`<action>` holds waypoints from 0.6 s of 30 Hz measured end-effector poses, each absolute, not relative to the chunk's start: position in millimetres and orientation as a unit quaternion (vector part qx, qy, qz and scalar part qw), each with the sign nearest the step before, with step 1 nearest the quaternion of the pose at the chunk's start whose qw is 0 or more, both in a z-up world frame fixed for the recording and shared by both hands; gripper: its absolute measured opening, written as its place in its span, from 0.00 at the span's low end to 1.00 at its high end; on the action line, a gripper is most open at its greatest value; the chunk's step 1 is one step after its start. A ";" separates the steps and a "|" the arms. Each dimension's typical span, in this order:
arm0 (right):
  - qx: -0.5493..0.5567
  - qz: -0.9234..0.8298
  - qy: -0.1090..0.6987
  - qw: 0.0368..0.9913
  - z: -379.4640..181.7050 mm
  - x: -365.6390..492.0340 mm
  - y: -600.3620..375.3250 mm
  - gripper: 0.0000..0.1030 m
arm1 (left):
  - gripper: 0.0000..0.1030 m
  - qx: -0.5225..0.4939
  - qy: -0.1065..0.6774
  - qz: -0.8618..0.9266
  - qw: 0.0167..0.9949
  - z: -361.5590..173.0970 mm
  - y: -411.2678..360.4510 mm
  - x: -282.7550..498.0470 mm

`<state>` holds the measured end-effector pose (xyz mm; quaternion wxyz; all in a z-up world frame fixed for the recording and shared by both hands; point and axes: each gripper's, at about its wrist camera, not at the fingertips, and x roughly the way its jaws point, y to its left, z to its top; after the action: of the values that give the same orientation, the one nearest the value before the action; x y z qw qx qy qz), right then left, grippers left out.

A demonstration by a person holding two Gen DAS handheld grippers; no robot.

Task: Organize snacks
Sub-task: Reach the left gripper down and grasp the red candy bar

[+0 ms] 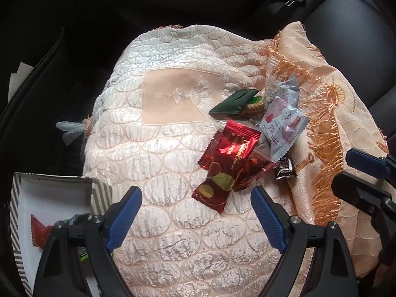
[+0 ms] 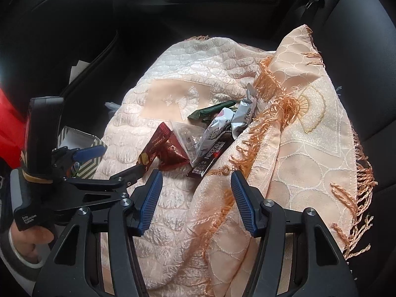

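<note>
A pile of snacks lies on a peach embroidered cloth (image 1: 178,94): a red packet (image 1: 222,168), a pale blue packet (image 1: 284,123), a dark green packet (image 1: 232,101) and a small dark sachet (image 1: 284,169). My left gripper (image 1: 195,203) is open and empty, just short of the red packet. A striped box (image 1: 49,198) at lower left holds a red snack (image 1: 39,230). In the right wrist view my right gripper (image 2: 195,185) is open and empty, just short of the dark Nescafe stick (image 2: 210,156). The left gripper (image 2: 116,160) shows there by the red packet (image 2: 163,148).
The cloth covers a rounded bundle on a black car seat (image 1: 358,37). An orange fringed fold (image 1: 326,128) rises on the right of the pile. A seat belt buckle (image 1: 294,0) lies at the back. A car door (image 1: 32,74) is on the left.
</note>
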<state>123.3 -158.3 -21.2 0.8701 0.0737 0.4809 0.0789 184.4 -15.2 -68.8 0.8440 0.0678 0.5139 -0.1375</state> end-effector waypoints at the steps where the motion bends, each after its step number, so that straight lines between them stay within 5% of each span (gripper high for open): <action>1: 0.075 0.079 0.481 0.870 -21.3 123.3 -158.2 0.56 | 0.88 0.066 0.516 -0.148 0.841 -69.9 -17.2 185.5; 12: 0.086 0.076 0.488 0.865 -26.5 127.0 -163.3 0.56 | 0.88 0.066 0.530 -0.165 0.829 -87.3 -22.6 201.6; 18: 0.083 0.075 0.490 0.865 -28.8 127.5 -162.1 0.56 | 0.51 0.063 0.533 -0.165 0.828 -90.2 -22.8 205.3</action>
<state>127.5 -162.1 -28.8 0.8648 0.0833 0.4895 0.0746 205.3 -22.8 -90.2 0.8277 0.0629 0.5326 -0.1652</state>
